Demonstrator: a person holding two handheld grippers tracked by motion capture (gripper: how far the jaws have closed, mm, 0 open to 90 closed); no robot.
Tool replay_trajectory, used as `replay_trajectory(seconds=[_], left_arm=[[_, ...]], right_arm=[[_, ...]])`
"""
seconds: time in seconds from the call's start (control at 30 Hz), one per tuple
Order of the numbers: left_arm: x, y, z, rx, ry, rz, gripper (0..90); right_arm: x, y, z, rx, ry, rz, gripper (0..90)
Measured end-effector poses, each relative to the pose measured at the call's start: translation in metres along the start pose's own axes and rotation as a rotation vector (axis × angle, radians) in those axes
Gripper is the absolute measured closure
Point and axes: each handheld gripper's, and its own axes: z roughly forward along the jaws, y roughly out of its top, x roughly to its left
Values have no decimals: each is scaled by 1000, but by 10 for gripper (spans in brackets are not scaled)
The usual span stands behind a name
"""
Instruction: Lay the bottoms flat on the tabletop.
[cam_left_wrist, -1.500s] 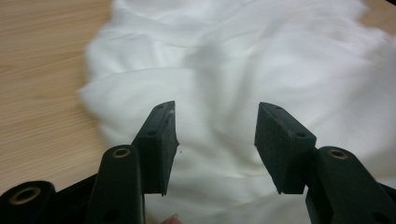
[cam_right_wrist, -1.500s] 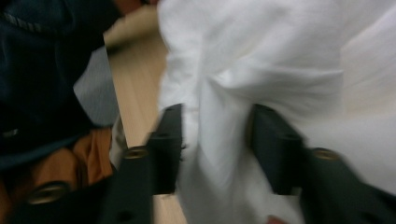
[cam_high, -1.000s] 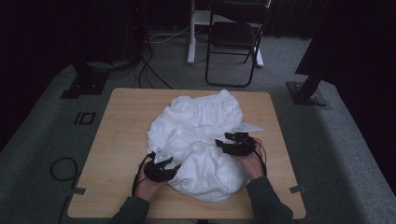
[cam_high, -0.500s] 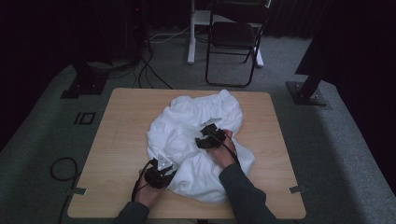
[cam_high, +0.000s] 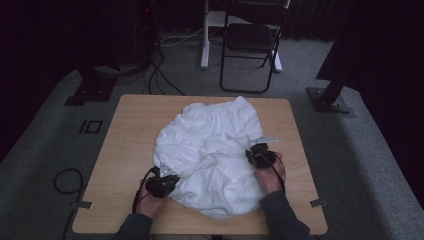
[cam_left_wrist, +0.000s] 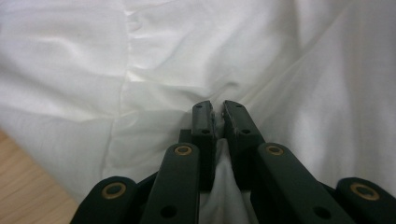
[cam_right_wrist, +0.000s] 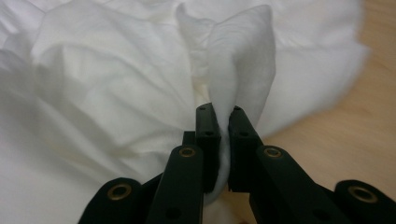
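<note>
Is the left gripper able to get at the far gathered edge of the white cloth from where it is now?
Probably not yet: the left gripper is shut on the white cloth at its near side, and must let go first.

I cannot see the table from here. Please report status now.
Both claws, left and right, just closed, pinching white cloth. Cloth crumpled on table. Nothing in the way.

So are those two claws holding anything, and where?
Yes. Both pinch the white cloth: the left gripper a fold at its near-left edge, the right gripper an upstanding fold at its right edge.

Left gripper (cam_left_wrist: 215, 108) pinches white cloth (cam_left_wrist: 289, 70) (jaws just closed).
</note>
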Motion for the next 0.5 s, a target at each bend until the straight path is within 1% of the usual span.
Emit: replay_trajectory(seconds=[0.03,0.07,0.13,0.23,0.3,0.33,0.37,0.43,0.47,0.5], left_arm=[[3,-1,-1,0,7,-9,844],[7,-1,-2,5,16,-9,846],[14,-3,-4,1,28,-36,850],[23,-6,-7,2,48,-64,853],[29,-8,-9,4,64,-76,853],[31,-9,-10,3,69,-85,853],[34,-9,-11,4,80,-93,854],[38,-10,-13,15,130,-102,858],[40,-11,-14,12,116,-133,854],[41,-10,-15,6,114,-155,842]], right_arm=[[-7,-7,-5,0,-9,14,853],[-14,-14,-9,3,-23,22,852],[-27,-27,-17,9,-36,44,853],[-46,-48,-29,19,-75,95,862],[-57,-62,-37,26,-101,126,864],[-61,-68,-40,34,-117,133,864],[-65,-73,-42,46,-120,143,864],[-69,-82,-43,64,-126,157,862],[-70,-85,-43,76,-130,166,858],[-70,-86,-42,84,-129,169,831]])
